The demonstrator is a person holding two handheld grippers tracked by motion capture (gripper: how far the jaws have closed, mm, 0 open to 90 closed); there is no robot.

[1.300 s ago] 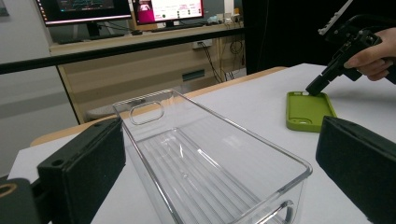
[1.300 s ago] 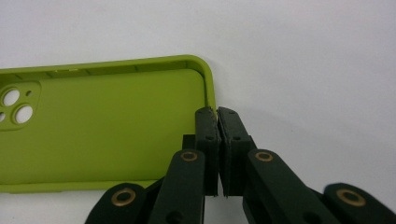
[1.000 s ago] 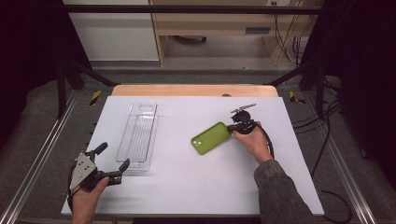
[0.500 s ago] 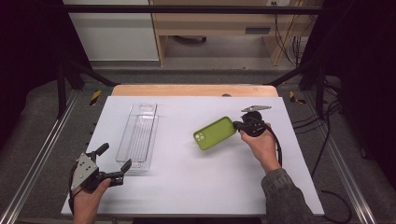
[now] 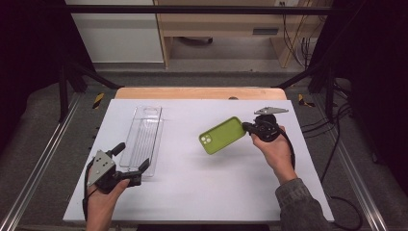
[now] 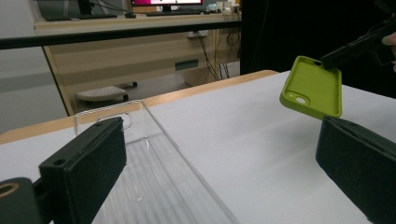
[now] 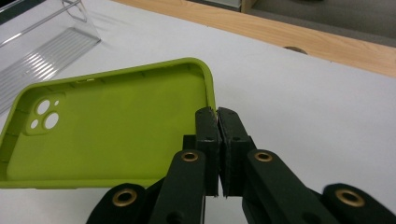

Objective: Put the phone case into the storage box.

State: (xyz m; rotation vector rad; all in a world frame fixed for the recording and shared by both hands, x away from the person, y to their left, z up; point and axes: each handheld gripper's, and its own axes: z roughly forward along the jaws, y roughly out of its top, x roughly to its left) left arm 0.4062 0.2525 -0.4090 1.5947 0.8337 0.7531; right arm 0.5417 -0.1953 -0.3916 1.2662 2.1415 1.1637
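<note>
— What do we hold on the right?
— Our right gripper (image 5: 246,127) is clenched on the rim of the green case (image 5: 223,135), which hangs off the table (image 5: 202,192), sticking out leftward from the jaws.
— And the left?
— Our left gripper (image 5: 129,163) gapes wide, gripping nothing; the clear tray (image 6: 154,172) lies between its jaws.

The green phone case (image 5: 223,135) is no longer seen flat on the white table (image 5: 192,192): it is held clear of the surface, tilted, pinched at one short edge by the right gripper (image 5: 246,127), and is carried slightly farther from the person than a second ago. The left gripper (image 5: 129,164) is also shifted, now seen a little higher and closer to the near end of the clear plastic tray (image 5: 142,139).
</note>
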